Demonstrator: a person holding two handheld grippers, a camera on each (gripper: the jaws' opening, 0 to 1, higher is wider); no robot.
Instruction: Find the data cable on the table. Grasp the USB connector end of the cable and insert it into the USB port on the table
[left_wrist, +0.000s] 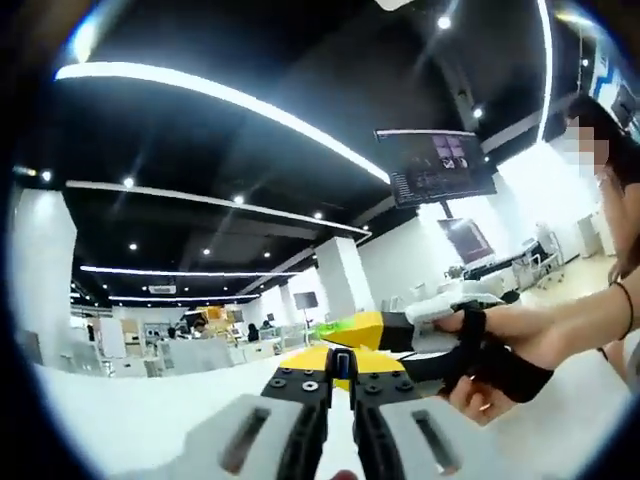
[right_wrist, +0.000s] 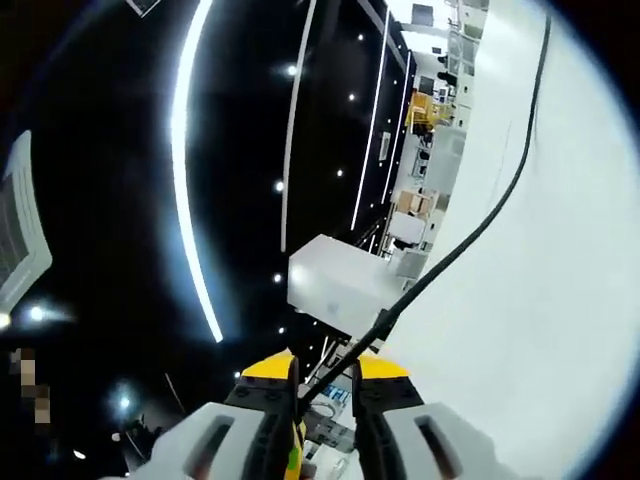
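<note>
One black data cable, thin and round, runs across the white table from the far right to the right gripper, whose jaws are clenched on its thicker near end. A white box stands just beside that end. The left gripper is drawn together on nothing. A hand carries the right gripper. A monitor hangs far behind.
</note>
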